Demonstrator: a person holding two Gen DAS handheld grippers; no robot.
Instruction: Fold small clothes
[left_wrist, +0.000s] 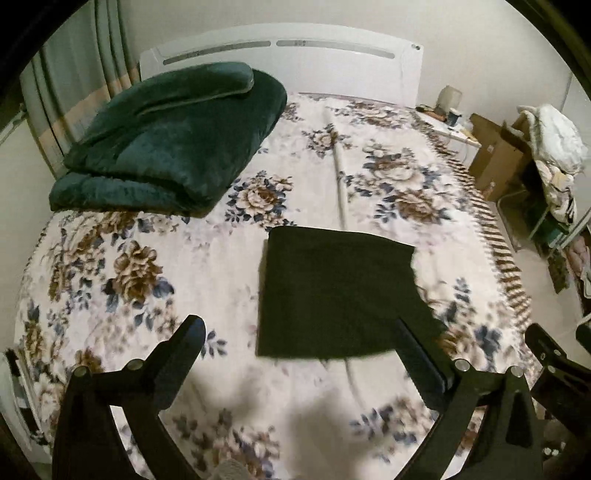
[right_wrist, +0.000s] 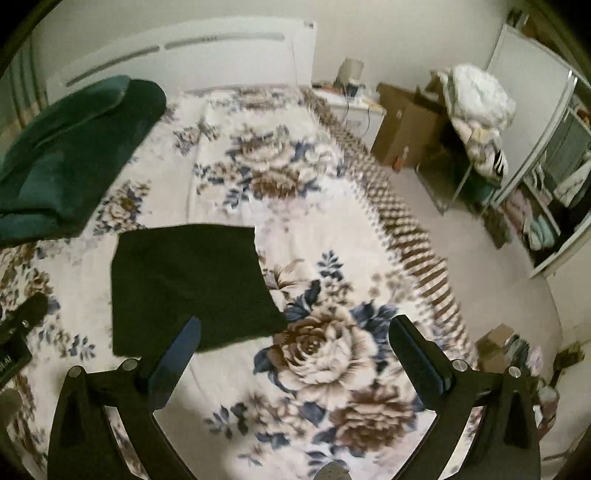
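1. The floral bed (left_wrist: 207, 266) gives broad, flat room for folding.
2. The black folded garment (left_wrist: 332, 291) lies flat mid-bed, seemingly finished.
3. Left claw (left_wrist: 299, 341) and right claw (right_wrist: 295, 338) hover wide, empty, above it.

Left wrist view: looking forward and down between spread fingers, high above the floral-patterned bedspread (left_wrist: 207, 280). Right wrist view: same heading, set further right. Shared: folded flat black cloth (left_wrist: 332, 291) (right_wrist: 188, 284), ahead.

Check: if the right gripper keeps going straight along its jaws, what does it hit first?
Probably the floral bedspread: the open right gripper aims at bare cover, beside the dark folded cloth. Depth is unclear.
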